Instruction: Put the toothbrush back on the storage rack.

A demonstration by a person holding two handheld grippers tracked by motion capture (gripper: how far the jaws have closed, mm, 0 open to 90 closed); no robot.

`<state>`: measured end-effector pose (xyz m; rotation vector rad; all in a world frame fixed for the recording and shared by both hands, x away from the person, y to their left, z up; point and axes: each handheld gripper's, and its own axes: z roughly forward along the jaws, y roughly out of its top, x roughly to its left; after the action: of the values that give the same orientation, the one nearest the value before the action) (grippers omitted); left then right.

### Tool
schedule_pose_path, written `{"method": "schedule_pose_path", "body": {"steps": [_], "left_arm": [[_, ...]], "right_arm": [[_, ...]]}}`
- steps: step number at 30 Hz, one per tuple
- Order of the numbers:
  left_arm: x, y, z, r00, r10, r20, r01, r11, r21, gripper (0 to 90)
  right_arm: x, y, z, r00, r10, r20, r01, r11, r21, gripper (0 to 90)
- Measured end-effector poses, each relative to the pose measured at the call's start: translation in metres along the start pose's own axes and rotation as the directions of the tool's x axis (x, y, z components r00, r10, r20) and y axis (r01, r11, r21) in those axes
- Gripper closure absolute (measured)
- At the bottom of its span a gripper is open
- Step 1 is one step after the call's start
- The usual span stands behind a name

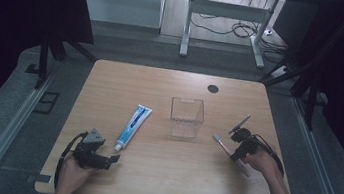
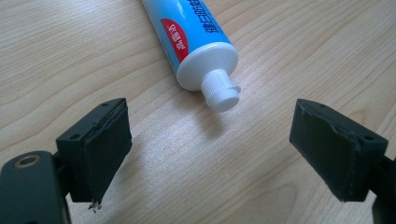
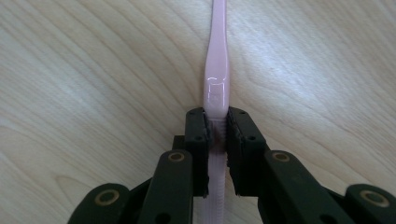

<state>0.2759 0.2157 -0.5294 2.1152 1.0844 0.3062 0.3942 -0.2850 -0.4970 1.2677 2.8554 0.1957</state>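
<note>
A blue and white toothpaste tube [image 1: 133,126] lies on the wooden table [image 1: 158,186], its white cap [image 2: 221,91] pointing toward my left gripper [image 1: 110,160]. That gripper [image 2: 210,154] stands open, its jaws wide apart just short of the cap with bare wood between them. A pink toothbrush [image 1: 227,149] lies at the right of the table. My right gripper [image 1: 235,155] is shut on the toothbrush handle [image 3: 216,79], the pads pressing its sides where the handle narrows. A clear plastic box [image 1: 186,117] stands empty near the table's middle.
A round black hole cover [image 1: 213,89] sits near the table's far edge. Beyond the table stand white desk legs [image 1: 187,28] with cables on the floor. Dark curtains hang on both sides.
</note>
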Motion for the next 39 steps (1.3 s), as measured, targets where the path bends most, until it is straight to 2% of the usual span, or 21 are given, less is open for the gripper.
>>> {"method": "schedule_pose_path", "body": {"steps": [4, 21, 24, 30, 39], "left_arm": [[-0.001, 0.0, 0.0, 1.0, -0.001, -0.002, 0.001, 1.0, 0.002, 12.7], [-0.002, 0.0, 0.001, 1.0, 0.004, 0.003, -0.004, 1.0, 0.001, 12.7], [-0.002, 0.0, 0.002, 1.0, 0.006, 0.004, -0.006, 1.0, 0.003, 12.7], [-0.003, 0.0, 0.002, 0.9999, 0.008, 0.008, -0.008, 1.0, 0.0, 12.6], [-0.005, 0.001, 0.004, 0.9995, 0.027, 0.016, -0.027, 0.9996, 0.004, 12.6]], "right_arm": [[-0.001, -0.003, -0.006, 0.9998, 0.017, -0.009, -0.018, 1.0, -0.024, 79.6], [0.007, -0.015, -0.029, 0.9995, -0.008, -0.029, 0.004, 0.991, -0.132, 79.6], [0.009, -0.018, -0.034, 0.9992, -0.012, -0.038, 0.006, 0.986, -0.168, 79.7], [0.011, -0.02, -0.041, 0.9989, -0.018, -0.044, 0.009, 0.98, -0.199, 79.6], [0.015, -0.024, -0.053, 0.9984, -0.026, -0.051, 0.011, 0.963, -0.27, 79.6]]}}
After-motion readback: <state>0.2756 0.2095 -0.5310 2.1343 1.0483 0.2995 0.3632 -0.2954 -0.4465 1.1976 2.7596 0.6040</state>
